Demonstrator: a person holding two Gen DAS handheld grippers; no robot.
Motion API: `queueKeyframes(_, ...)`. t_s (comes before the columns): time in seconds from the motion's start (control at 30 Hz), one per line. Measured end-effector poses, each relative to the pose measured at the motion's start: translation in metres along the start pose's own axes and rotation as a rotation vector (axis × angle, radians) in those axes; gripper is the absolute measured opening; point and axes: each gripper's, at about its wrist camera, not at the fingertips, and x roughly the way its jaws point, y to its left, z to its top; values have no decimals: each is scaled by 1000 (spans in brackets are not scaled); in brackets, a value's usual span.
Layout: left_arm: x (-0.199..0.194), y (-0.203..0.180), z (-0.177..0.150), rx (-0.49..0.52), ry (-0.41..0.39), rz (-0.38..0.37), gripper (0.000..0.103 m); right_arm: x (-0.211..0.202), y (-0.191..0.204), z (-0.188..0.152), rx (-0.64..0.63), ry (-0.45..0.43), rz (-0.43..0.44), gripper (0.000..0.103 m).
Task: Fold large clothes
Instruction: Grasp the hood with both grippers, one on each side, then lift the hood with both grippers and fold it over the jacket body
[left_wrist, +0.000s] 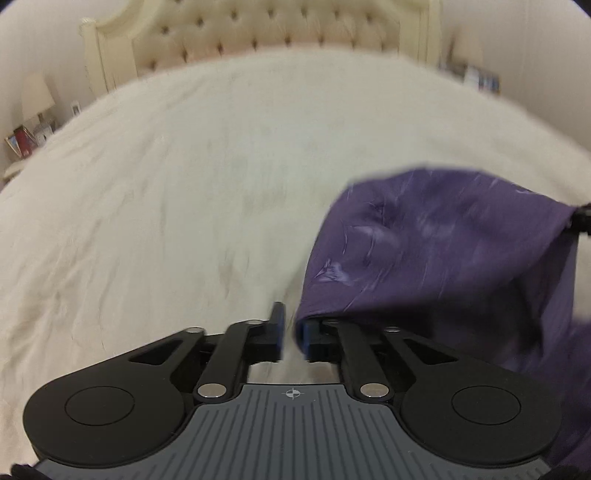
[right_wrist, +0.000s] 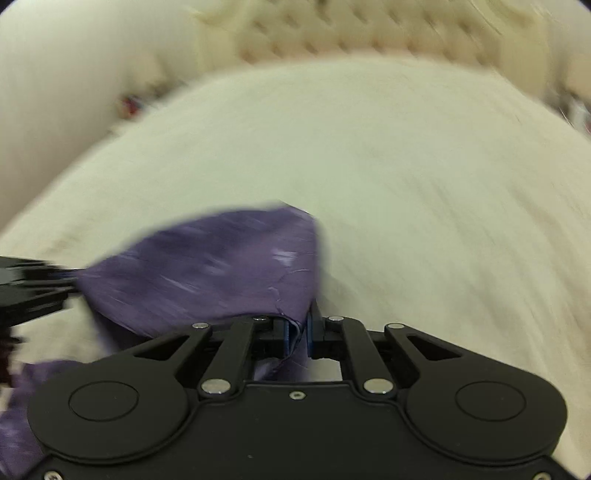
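Note:
A purple garment (left_wrist: 443, 251) hangs stretched between my two grippers over a cream bed (left_wrist: 166, 184). In the left wrist view my left gripper (left_wrist: 290, 321) has its jaws close together, and the cloth's lower edge is draped over the right finger and pinched there. My right gripper (left_wrist: 576, 218) shows at the right edge, gripping the far corner. In the right wrist view my right gripper (right_wrist: 301, 321) is shut on a folded edge of the garment (right_wrist: 207, 269). My left gripper (right_wrist: 70, 277) holds the other end at the left. Both views are blurred.
A tufted cream headboard (left_wrist: 280, 33) stands at the far end of the bed (right_wrist: 406, 184). At the far left a bedside table carries a lamp (left_wrist: 35, 96) and picture frames (left_wrist: 22, 142). Small items (left_wrist: 476, 75) sit at the far right.

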Motion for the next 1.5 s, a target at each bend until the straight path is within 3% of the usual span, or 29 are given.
queueKeyframes(0.07,23,-3,-6,40,89,23,38,28,-21,-11,67,95,-34,43)
queueKeyframes(0.13,39,-4,-7,59,148,7,40,47,-29,-19,68,159,-39,46)
queueKeyframes(0.23,32,2,1,53,170,-13,46,38,-32,-17,77,149,-11,57)
queueKeyframes(0.33,12,18,3,33,210,-134,49,10,-29,-16,21,147,56,76)
queueKeyframes(0.4,-5,27,-3,48,229,-161,55,-7,-26,-19,-43,159,92,76)
queueKeyframes(0.47,-21,37,-3,47,236,-129,56,-23,-23,-19,-91,163,105,76)
queueKeyframes(0.53,-32,45,2,-23,207,-111,56,-38,-20,-14,-94,107,155,74)
queueKeyframes(0.67,-38,46,22,-276,87,-238,56,-36,-14,5,-27,29,233,34)
queueKeyframes(0.8,-19,12,31,-306,30,-283,56,5,-6,12,43,42,248,34)
queueKeyframes(0.87,-4,0,25,-324,44,-299,56,26,-8,8,67,86,224,34)
queueKeyframes(1.0,46,-4,4,-353,188,-206,55,59,-25,-13,138,192,133,27)
queueKeyframes(1.03,51,-2,0,-363,177,-215,55,61,-29,-16,155,199,123,25)
queueKeyframes(1.1,51,-2,1,-342,162,-216,56,59,-30,-13,158,201,120,27)
queueKeyframes(1.17,52,-6,5,-290,176,-211,57,47,-24,-4,117,170,136,42)
queueKeyframes(1.23,52,-9,5,-254,177,-212,58,35,-16,7,64,116,135,49)
queueKeyframes(1.33,51,-11,3,-247,168,-213,61,32,-5,30,-8,58,116,81)
queueKeyframes(1.5,52,-6,5,-256,186,-222,67,70,16,60,-195,85,81,79)
